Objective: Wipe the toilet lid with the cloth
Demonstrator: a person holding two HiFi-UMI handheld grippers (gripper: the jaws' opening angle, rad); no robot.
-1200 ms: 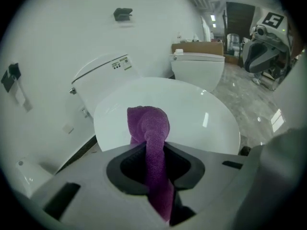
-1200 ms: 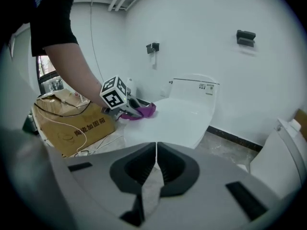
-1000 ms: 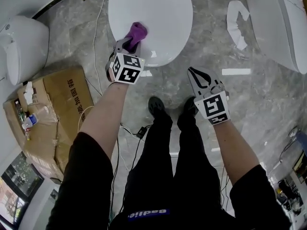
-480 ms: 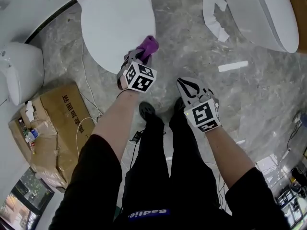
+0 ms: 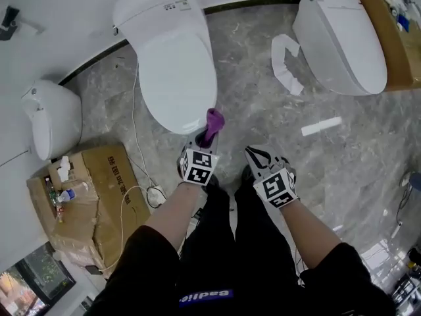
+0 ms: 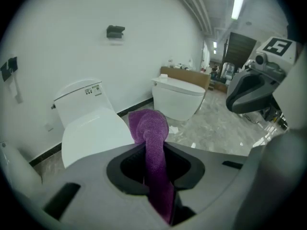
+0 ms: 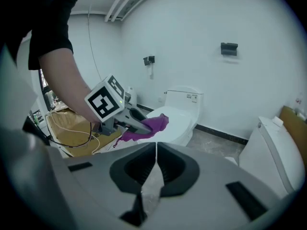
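Note:
A white toilet with its lid [image 5: 176, 71] down stands against the wall; the lid [image 6: 93, 135] also shows in the left gripper view and the lid [image 7: 175, 121] in the right gripper view. My left gripper [image 5: 208, 134] is shut on a purple cloth [image 5: 214, 124], held just off the lid's front edge, above the floor. The cloth [image 6: 153, 152] hangs bunched between the jaws, and the cloth [image 7: 146, 126] shows from the side too. My right gripper [image 5: 260, 155] is shut and holds nothing, low beside my legs.
A second white toilet [image 5: 339, 38] stands at the right, with white paper strips [image 5: 284, 61] on the grey marble floor. Another white fixture [image 5: 49, 117] and a cardboard box [image 5: 85, 196] with bottles lie at the left. A white cable [image 5: 135, 130] runs along the floor.
My left gripper has drawn the cloth back off the lid toward my legs. The view has pulled back and now takes in the whole toilet. The right gripper stays shut near my legs.

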